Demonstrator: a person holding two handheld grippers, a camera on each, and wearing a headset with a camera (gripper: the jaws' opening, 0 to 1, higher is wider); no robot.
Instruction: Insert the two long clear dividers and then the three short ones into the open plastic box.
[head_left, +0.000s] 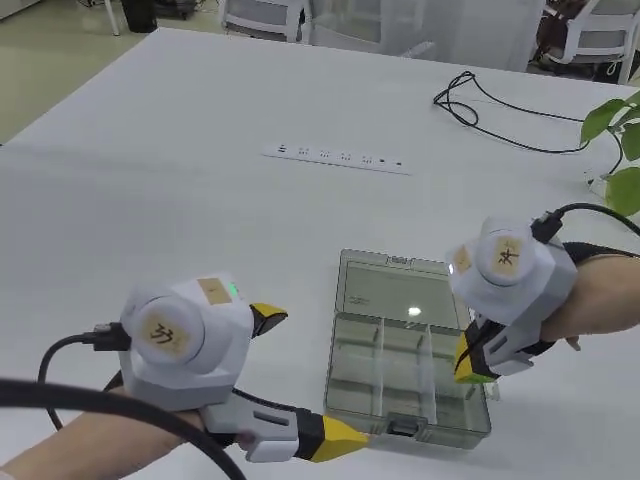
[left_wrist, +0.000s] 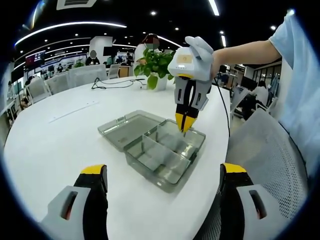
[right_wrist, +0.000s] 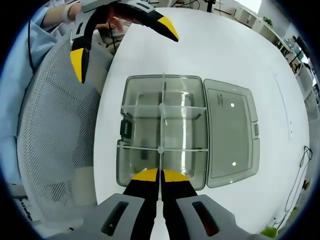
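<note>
The open clear plastic box (head_left: 352, 392) lies near the table's front edge, its lid (head_left: 395, 290) folded flat behind it. Inside it stand two clear cross dividers (right_wrist: 140, 106). A third clear divider (right_wrist: 161, 127) runs across them down the middle of the box (right_wrist: 135, 130). My right gripper (right_wrist: 160, 175) is shut on the near end of this divider, over the box's right side (head_left: 470, 365). Left of the box, my left gripper (head_left: 308, 378) hovers open and holds nothing. In the left gripper view, that gripper (left_wrist: 157, 175) faces the box (left_wrist: 160, 152), with the right gripper (left_wrist: 184, 122) pointing down into it.
A white power strip (head_left: 335, 157) lies mid-table and a black cable (head_left: 490, 110) coils at the far right. A green plant (head_left: 620, 140) stands at the right edge. A mesh chair (right_wrist: 55, 125) sits just past the table's front edge.
</note>
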